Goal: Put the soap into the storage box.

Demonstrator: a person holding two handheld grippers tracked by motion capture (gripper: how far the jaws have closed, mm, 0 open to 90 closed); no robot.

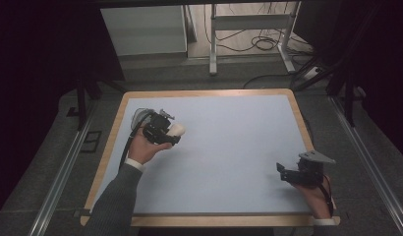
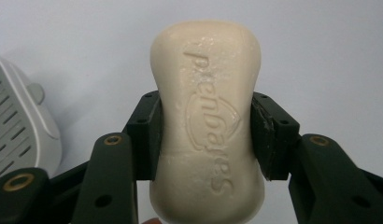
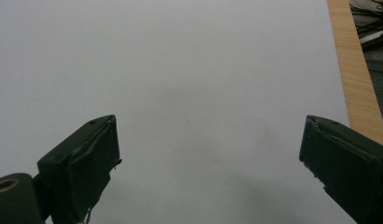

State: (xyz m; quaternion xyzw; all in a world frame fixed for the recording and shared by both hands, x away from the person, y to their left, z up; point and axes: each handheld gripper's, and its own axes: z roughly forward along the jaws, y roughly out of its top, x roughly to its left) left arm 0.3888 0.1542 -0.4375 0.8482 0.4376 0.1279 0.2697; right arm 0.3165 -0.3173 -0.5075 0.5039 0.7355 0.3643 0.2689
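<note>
Left gripper (image 2: 206, 140) pinches the cream soap bar (image 2: 206, 121) at its waist, just beside a white slotted dish (image 2: 17, 126), while the right gripper (image 3: 210, 168) hangs spread wide over the pale blue surface (image 1: 229, 142).

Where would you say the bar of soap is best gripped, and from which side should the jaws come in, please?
Probably at the narrowed waist of the soap bar, jaws closing on its two long side edges from either side. The left gripper holds it just so: the bar pinches in there, so the pads sit in the curve and slipping lengthwise seems less likely.
</note>
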